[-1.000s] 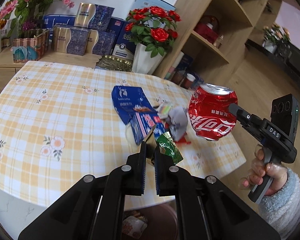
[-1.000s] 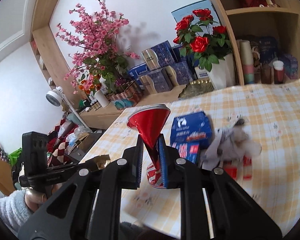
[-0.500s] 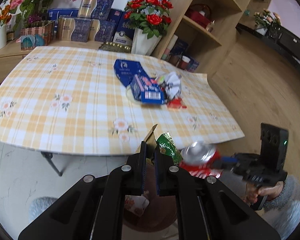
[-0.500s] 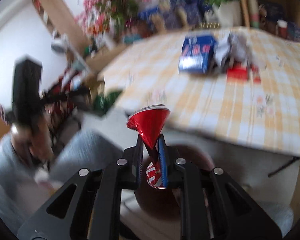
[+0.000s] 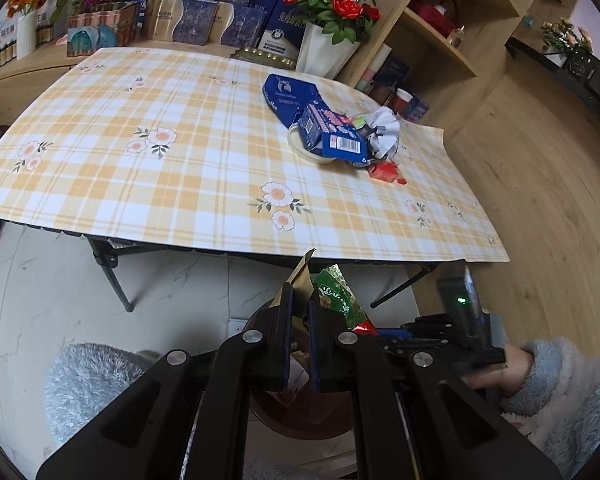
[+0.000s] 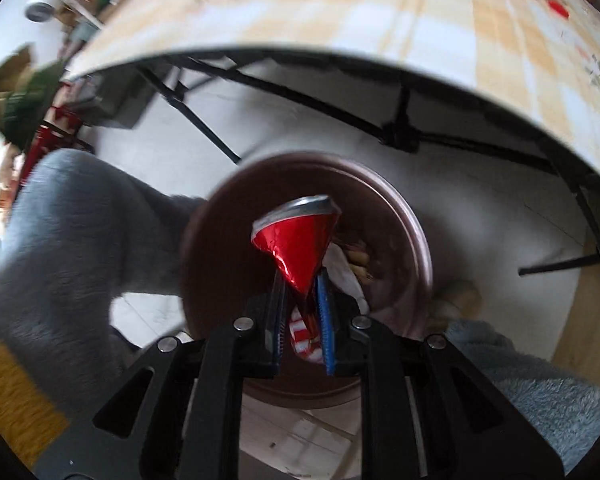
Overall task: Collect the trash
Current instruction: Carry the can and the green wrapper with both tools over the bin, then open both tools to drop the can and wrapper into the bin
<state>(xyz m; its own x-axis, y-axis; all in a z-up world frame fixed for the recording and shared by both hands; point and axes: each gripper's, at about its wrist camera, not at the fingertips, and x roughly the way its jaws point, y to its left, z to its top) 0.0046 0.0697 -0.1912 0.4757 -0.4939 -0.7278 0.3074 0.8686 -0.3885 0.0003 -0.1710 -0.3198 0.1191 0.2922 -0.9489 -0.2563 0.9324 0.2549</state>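
My left gripper (image 5: 299, 300) is shut on a green and gold wrapper (image 5: 334, 294), held off the table's front edge above a brown bin (image 5: 300, 416). My right gripper (image 6: 302, 280) is shut on a crushed red cola can (image 6: 300, 240) and holds it directly over the open brown bin (image 6: 216, 240), which has paper scraps inside. The right gripper's body (image 5: 456, 332) shows at the lower right of the left wrist view. More trash lies on the checked table (image 5: 180, 152): blue cartons (image 5: 324, 132), crumpled paper (image 5: 384, 132) and a red wrapper (image 5: 386, 170).
The table's black folding legs (image 6: 400, 128) stand just behind the bin. A rose vase (image 5: 324, 52) and boxes (image 5: 204, 16) line the far side. A wooden shelf unit (image 5: 440, 32) stands at the right. My grey fleece legs (image 6: 60, 240) are beside the bin.
Both grippers have come back off the table and down toward the bin. The right gripper has tilted to point down, bringing the can over the bin's mouth.
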